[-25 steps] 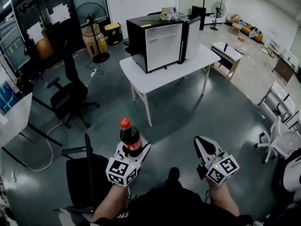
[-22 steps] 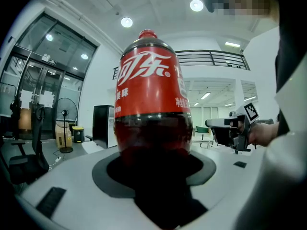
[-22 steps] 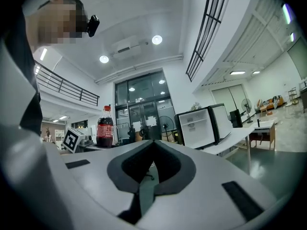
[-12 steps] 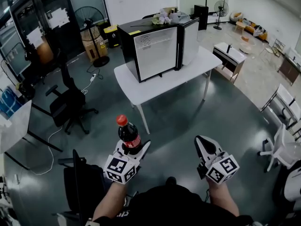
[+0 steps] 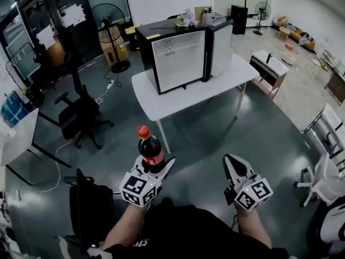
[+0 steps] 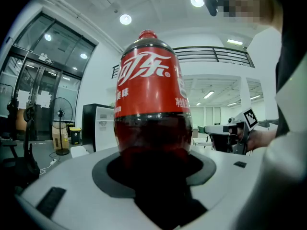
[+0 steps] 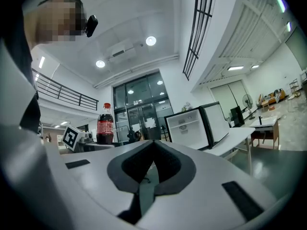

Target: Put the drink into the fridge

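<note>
While the person has walked on since a second ago, the mini fridge (image 5: pixel 178 58) and its white table (image 5: pixel 161 104) sit nearer and fuller in the head view, and the black office chair (image 5: pixel 81 109) has slid lower at the left. Both grippers keep their places at the bottom of the view. One cola bottle (image 5: pixel 151 151) with a red cap stands upright in the left gripper (image 5: pixel 154 166), whose jaws stay clamped wide on its dark lower body. The right gripper (image 5: pixel 232 163) has its jaws drawn together with nothing between them. There is one fridge, door swung open to its right, one table under it, and two standing fans (image 5: pixel 110 16) (image 5: pixel 262 8). The bottle's red label carries white Chinese Coca-Cola script; the fridge's stickers are too small to read.
</note>
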{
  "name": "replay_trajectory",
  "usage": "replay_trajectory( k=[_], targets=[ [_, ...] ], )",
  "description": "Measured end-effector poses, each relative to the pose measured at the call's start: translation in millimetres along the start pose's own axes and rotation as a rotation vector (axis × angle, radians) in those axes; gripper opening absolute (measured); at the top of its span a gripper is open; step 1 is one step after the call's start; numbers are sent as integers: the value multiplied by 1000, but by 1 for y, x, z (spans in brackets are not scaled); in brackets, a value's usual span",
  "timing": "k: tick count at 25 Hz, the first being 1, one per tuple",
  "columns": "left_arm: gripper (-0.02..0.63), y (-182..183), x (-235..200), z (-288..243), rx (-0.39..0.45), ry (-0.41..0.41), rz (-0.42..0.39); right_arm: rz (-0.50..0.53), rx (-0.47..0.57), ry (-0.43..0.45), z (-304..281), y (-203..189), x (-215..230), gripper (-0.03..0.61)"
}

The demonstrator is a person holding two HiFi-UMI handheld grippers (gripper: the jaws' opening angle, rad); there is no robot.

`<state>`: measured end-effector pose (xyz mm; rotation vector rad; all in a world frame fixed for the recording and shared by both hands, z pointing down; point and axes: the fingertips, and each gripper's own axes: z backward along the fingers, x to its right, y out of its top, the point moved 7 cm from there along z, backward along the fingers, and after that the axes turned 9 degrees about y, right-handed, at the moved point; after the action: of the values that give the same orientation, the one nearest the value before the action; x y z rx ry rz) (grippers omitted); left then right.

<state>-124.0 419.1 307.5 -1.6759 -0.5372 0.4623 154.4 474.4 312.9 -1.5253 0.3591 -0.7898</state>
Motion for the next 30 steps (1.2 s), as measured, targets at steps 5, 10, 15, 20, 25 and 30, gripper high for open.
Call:
replay_trajectory(
  k=[5,10,15,20,25,30],
  targets=[
    [268,-1,-8,-14,-6,24,-6,-10,-11,7,-8,-2,17,14],
    [268,-8,-24,-37,-17,28,-9,-13,-22,8,-26,-5,35,15],
    [268,-13,-47,-77,-23,5,23,-15,-46,-13,-52,-4,62,15],
    [268,-13,-82,-132,-20,-26,16,-6,-75,-40,-97,-1,99,15],
    [268,-3,-137,-197,-19,-46,-8,3,-94,-60,-166,8,144,15],
    [268,14,-199,-259,-24,-90,-27,14,-93,-65,-252,27,183,15]
  ],
)
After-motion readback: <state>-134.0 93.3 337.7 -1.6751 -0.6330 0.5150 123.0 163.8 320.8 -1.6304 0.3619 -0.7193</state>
